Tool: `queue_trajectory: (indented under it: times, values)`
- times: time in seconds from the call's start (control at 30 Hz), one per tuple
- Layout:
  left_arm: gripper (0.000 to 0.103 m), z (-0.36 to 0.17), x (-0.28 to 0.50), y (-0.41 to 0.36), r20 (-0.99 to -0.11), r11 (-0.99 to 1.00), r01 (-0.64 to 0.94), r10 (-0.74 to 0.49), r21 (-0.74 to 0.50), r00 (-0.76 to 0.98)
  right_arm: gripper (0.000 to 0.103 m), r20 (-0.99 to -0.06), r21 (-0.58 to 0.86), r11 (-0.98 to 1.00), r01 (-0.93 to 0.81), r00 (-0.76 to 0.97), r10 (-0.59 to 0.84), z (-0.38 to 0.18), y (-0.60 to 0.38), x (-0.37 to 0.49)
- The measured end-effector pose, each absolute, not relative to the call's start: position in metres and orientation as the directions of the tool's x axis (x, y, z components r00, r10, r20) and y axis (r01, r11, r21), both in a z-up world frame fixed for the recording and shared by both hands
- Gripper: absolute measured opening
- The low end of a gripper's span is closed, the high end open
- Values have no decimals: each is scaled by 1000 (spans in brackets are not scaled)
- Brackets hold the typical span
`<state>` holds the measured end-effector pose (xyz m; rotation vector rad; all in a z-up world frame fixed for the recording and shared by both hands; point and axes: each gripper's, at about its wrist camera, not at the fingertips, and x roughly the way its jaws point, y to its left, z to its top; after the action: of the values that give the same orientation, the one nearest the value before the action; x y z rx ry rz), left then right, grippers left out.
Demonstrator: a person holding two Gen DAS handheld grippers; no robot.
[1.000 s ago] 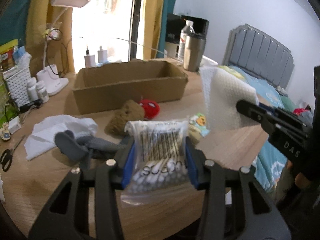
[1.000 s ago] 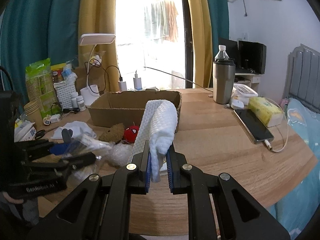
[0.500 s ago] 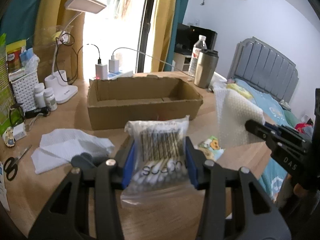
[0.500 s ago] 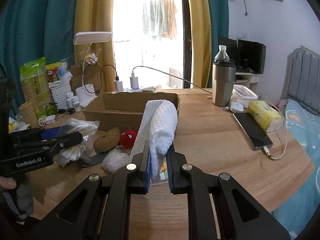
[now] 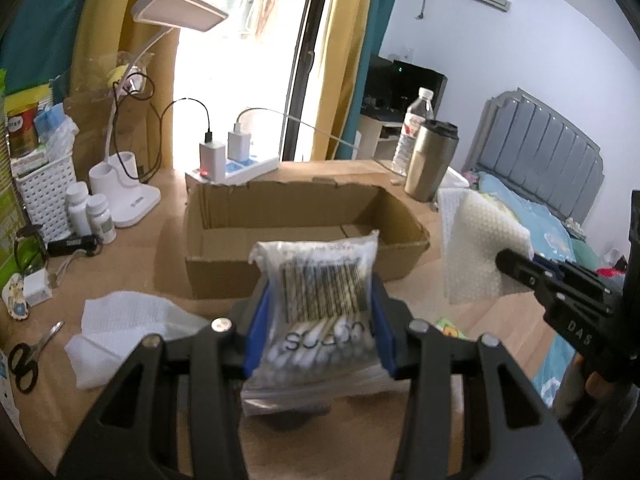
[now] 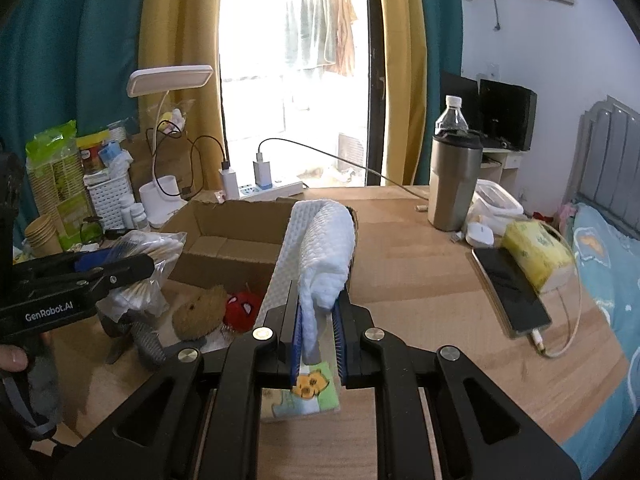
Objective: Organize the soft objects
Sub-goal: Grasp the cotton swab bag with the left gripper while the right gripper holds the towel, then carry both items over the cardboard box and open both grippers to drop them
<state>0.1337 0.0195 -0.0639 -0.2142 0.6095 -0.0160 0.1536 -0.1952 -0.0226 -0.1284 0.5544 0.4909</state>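
1. My landmark is the open cardboard box (image 5: 304, 240). It lies straight ahead of both my grippers, its long axis running across my view, left to right, its open top facing up and its floor bare where I can see it.

2. My left gripper (image 5: 316, 334) is clamped on the bag of cotton swabs (image 5: 320, 312). The blue pads press its two sides, and the bag stands upright between them with its barcode towards me. It hangs in front of the box's near wall, not yet over the opening.

3. My right gripper (image 6: 318, 334) is pinched tight on the folded white cloth (image 6: 324, 256), which rises from the jaws and flops over at the top. From this hand the cloth covers the box's right end; in the left view it is off the box's right corner.

4. I judge the left hand nearer to the box's middle and the right hand nearer to its right end. So each load needs a short carry forward and over the near wall.

5. Still to sort on the table in front of the box: a brown plush toy (image 6: 199, 312), a red spider-face plush (image 6: 243, 309), a grey soft thing (image 6: 144, 340) and a tissue pack with a cartoon bear (image 6: 306, 390) just under my right jaws.

6. Against a second ago, the box now looms larger and more central in both views. The plush toys have dropped out of the left view, hidden behind the bag. Both grips are unchanged.
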Motion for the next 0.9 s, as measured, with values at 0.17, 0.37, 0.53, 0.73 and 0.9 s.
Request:
queue_trajectory:
  times: [0.17, 0.37, 0.53, 0.73, 0.9]
  values:
    - [46, -58, 145, 23, -559, 977, -54, -72, -205, 826, 15, -533, 7, 875, -484, 739, 413, -15, -193, 169]
    - [46, -50, 161, 28, -558, 978, -62, -61, -199, 827, 15, -529, 10, 874, -486, 739, 417, -9, -187, 187]
    - [46, -45, 172, 32, -557, 979, -67, -52, -191, 829, 15, -523, 16, 873, -488, 740, 423, -5, -184, 203]
    - [46, -44, 187, 35, -560, 979, -70, -49, -189, 827, 15, -523, 20, 874, -486, 740, 424, -4, -182, 215]
    - [46, -44, 200, 36, -565, 980, -70, -48, -186, 824, 15, -523, 23, 874, -485, 739, 424, -2, -180, 232]
